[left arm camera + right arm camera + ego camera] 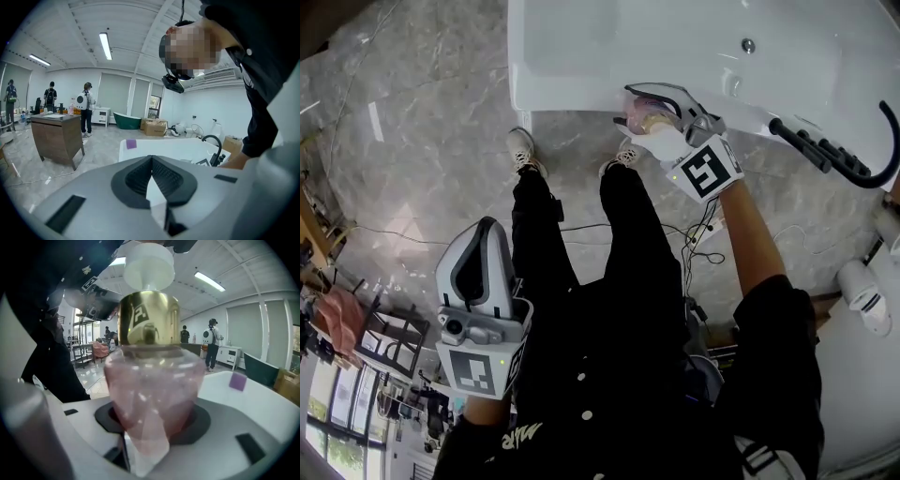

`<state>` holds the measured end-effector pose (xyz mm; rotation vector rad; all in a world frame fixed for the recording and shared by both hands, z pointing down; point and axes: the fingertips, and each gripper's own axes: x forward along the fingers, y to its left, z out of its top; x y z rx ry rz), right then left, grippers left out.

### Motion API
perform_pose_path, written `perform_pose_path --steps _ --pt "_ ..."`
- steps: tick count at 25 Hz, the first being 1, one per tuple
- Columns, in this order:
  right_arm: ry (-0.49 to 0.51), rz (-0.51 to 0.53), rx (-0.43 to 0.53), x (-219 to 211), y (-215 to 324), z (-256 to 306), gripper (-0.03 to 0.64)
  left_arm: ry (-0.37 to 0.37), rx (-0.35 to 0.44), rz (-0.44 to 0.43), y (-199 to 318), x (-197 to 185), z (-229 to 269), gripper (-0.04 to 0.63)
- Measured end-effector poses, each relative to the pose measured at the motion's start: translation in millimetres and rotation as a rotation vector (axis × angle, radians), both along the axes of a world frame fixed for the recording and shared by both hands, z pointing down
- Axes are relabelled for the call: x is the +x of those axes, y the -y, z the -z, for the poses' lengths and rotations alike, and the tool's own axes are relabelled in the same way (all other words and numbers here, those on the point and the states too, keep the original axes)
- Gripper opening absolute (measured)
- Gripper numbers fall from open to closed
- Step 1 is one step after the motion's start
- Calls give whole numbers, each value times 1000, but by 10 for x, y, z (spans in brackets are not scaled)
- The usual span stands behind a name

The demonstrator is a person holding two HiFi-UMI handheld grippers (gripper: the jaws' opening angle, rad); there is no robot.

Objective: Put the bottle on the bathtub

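Bottle [154, 380] clamped in right gripper [659, 108] jaws over bathtub [567, 94] rim; lower upright, release only once seated flat. Left gripper [478, 272] jaws together, empty.

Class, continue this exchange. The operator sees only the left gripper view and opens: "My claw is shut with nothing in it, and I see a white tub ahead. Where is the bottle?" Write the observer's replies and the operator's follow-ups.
Observer: The right claw has it. Its jaws are clamped on a clear pink glass bottle with a gold collar and a white cap.
Operator: Is it on the tub?
Observer: The head view shows the bottle at the near rim of the white bathtub. I cannot tell whether it touches the rim.
Operator: Where is my claw in all this?
Observer: The left claw is over the grey marble floor, well back from the tub.
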<state>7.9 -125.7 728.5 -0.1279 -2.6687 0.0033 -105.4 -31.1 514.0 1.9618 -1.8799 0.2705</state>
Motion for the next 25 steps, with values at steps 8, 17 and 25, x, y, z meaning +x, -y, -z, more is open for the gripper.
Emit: perform_pose_path --steps 8,17,25 --pt "0 50 4 -24 -4 3 230 3 -2 -2 -16 21 0 9" --pt "-10 6 -32 23 81 78 376 3 26 1 -12 30 170 9" --pt "-58 -36 27 408 70 671 363 24 115 -22 120 13 647 9"
